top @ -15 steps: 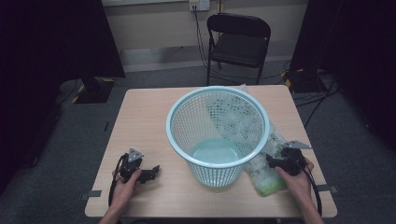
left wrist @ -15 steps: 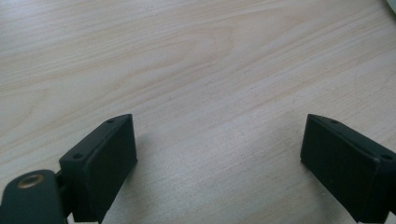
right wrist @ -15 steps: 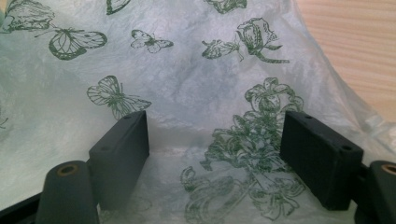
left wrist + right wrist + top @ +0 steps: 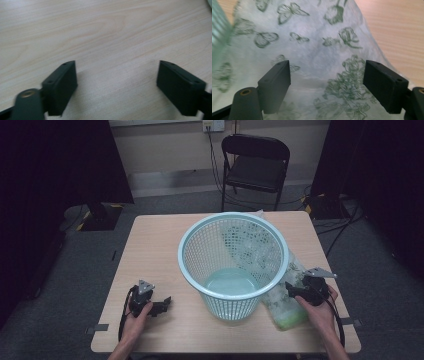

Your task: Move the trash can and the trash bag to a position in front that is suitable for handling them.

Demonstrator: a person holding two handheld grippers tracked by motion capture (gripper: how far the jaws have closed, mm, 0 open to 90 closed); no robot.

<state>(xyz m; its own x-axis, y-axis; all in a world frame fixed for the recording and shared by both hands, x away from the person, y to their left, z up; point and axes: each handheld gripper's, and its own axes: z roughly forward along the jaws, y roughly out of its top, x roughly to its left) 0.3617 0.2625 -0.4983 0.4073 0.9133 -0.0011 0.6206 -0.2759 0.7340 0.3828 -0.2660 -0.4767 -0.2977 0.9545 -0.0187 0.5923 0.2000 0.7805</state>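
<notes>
My right tool (image 4: 295,290) stands with its jaws spread wide and nothing pinched between them; in the right gripper view the two black jaws rise on either side of a pale plastic bag (image 4: 317,50) printed with green butterflies and flowers, which lies just ahead of them and under them, and I cannot tell whether the jaws touch it. From the high view that bag (image 4: 285,307) lies on the desk (image 4: 150,245) directly under my right tool, pressed up against the side of the light blue mesh basket (image 4: 190,265) that stands upright just to the left of that tool. Part of the bag runs on behind the basket and shows through its mesh. My left tool (image 4: 162,304) is also spread wide and holds nothing; in the left gripper view its jaws frame bare wood, low over the desk. The basket stands between my two tools, near the left one but not touching it. Beyond the desk, well ahead of both tools, a dark folding chair (image 4: 255,167) stands on the grey floor.
</notes>
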